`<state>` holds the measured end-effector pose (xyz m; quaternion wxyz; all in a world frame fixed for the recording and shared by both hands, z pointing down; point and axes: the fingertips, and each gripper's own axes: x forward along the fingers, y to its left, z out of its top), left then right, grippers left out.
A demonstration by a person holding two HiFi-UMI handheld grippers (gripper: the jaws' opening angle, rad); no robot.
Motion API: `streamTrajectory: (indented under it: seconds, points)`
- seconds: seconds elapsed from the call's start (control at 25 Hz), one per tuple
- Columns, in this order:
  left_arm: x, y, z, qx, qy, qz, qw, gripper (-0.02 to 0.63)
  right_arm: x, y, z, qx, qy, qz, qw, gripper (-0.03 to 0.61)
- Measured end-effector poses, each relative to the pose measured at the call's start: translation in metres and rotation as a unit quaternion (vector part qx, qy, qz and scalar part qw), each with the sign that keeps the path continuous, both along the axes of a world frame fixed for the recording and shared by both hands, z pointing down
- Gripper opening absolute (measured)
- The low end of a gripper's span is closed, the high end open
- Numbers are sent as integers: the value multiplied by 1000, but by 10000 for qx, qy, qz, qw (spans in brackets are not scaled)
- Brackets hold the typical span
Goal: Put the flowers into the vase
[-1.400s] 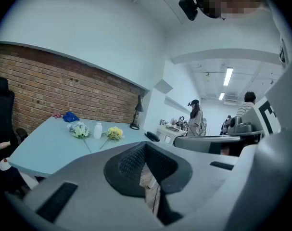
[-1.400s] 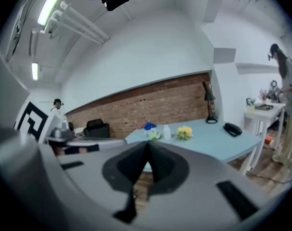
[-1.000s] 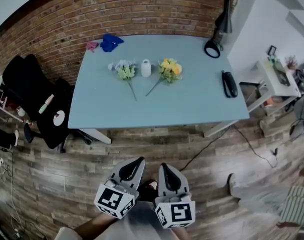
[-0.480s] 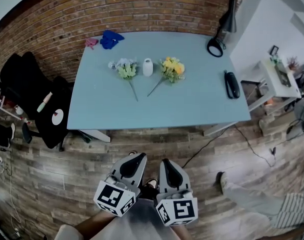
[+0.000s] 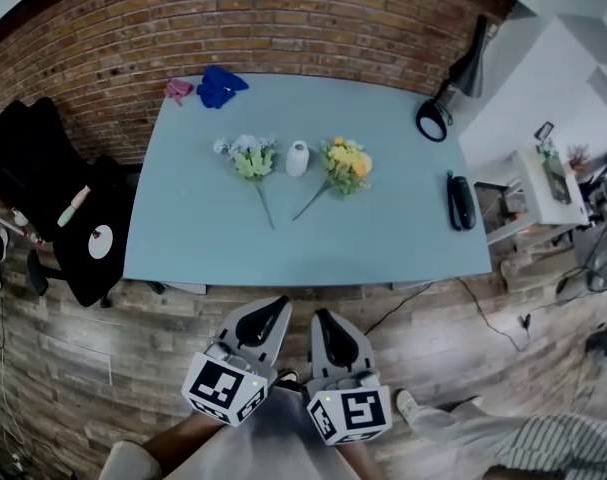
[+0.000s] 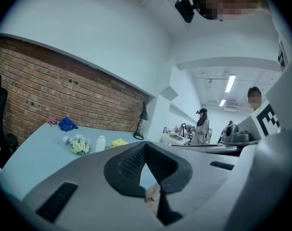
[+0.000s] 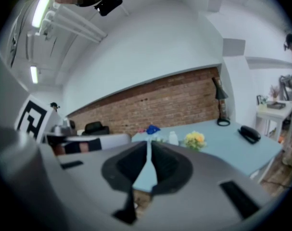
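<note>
I am holding the left gripper (image 5: 279, 304) and the right gripper (image 5: 319, 316) off the desk's (image 5: 403, 238) front edge, both with jaws pressed together on nothing; the vase (image 5: 297, 158) is standing toward the back edge. The white flowers (image 5: 247, 156) are lying just beside it toward the left edge; the yellow flowers (image 5: 346, 161) are lying just beside it toward the right edge.

Tools: grey moulded-plastic left gripper (image 5: 276, 305) & matching right gripper (image 5: 321, 317)
Pads: blk ribbed pads (image 6: 130, 163)
Markers: white cubes (image 5: 223, 390) w/ blk square codes
Clothing: pale grey fabric garment (image 5: 268, 440)
</note>
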<state>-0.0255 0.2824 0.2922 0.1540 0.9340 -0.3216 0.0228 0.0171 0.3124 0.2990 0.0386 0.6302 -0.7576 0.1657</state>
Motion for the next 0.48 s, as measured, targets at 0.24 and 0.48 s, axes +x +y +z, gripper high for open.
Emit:
streamTrajectory:
  seconds: [0.24,0.48]
  points:
    - [-12,-45,-5,-3,156,161,9997,15,-25,-49,-2,-80,157,-116,9998,26]
    - [-16,-78,0,-78,196,402,9990,15,-37,-85,4,-215,218,-64,9995,61]
